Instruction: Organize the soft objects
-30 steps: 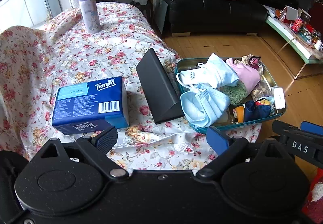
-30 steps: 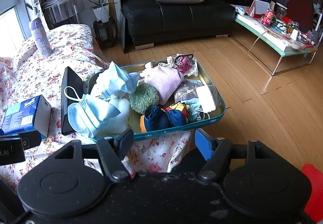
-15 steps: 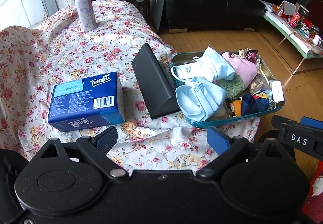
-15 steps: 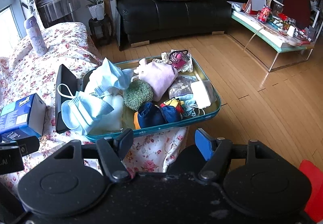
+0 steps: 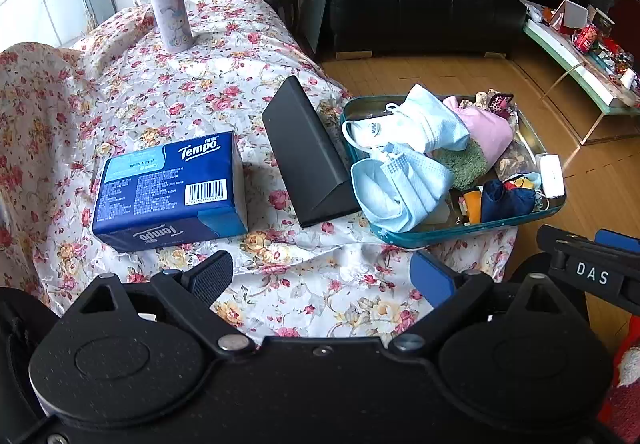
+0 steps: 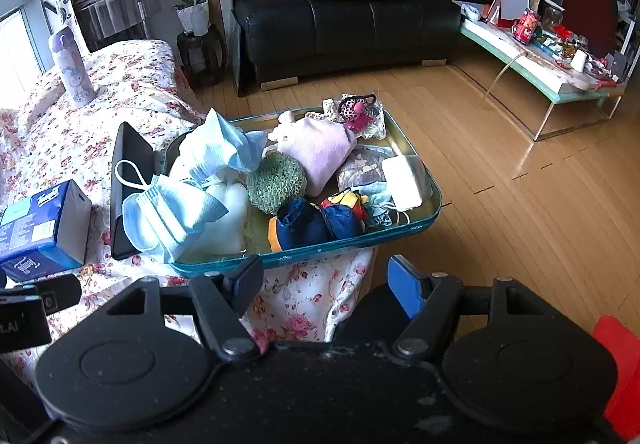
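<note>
Both grippers empty, jaws spread wide: left gripper (image 5: 320,276) above the floral cloth (image 5: 168,92), right gripper (image 6: 324,276) just short of the teal tray (image 6: 424,220). Tray sits at the cloth's edge, piled with face masks (image 6: 172,212), green scrubber (image 6: 276,182), pink pouch (image 6: 316,148), navy cloth (image 6: 304,224). Black case (image 5: 308,160) lies between tray and Tempo tissue box (image 5: 168,188).

On the floral-cloth-covered table (image 5: 168,84), the blue Tempo tissue box (image 5: 168,188) lies near the front edge, with the black wedge-shaped case (image 5: 308,156) just to its right. The teal metal tray (image 6: 320,254) sits at the right edge beside the case, holding pale-blue face masks (image 6: 176,212) at its left, a green scrubber (image 6: 276,184) and pink pouch (image 6: 316,152) mid-tray. The lilac bottle (image 5: 170,8) stands at the far edge.
</note>
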The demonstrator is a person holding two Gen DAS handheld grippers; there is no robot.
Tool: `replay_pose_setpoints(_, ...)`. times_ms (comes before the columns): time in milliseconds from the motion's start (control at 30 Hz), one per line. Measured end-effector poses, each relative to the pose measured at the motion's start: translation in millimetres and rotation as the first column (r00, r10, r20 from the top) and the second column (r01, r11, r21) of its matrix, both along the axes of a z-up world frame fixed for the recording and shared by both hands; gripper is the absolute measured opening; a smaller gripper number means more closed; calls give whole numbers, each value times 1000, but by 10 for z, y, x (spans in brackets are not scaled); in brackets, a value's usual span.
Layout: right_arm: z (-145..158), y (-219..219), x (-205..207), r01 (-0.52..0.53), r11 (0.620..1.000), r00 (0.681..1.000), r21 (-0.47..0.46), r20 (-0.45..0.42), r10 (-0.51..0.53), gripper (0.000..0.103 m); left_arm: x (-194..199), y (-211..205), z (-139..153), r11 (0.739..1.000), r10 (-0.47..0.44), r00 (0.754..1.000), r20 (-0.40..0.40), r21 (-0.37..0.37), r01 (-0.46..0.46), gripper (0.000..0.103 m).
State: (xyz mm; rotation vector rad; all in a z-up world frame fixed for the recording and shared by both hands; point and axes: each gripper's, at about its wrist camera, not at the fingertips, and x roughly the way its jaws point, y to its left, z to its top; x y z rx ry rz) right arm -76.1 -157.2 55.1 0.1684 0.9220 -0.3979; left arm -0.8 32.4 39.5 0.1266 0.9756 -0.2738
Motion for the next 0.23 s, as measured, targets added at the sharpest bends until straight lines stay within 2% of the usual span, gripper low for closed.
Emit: replay_pose_setpoints(233, -8, 7, 5, -2, 1000, 1000, 1, -2, 2, 69, -8, 10, -21, 1000, 13, 1000, 10, 17, -13, 93)
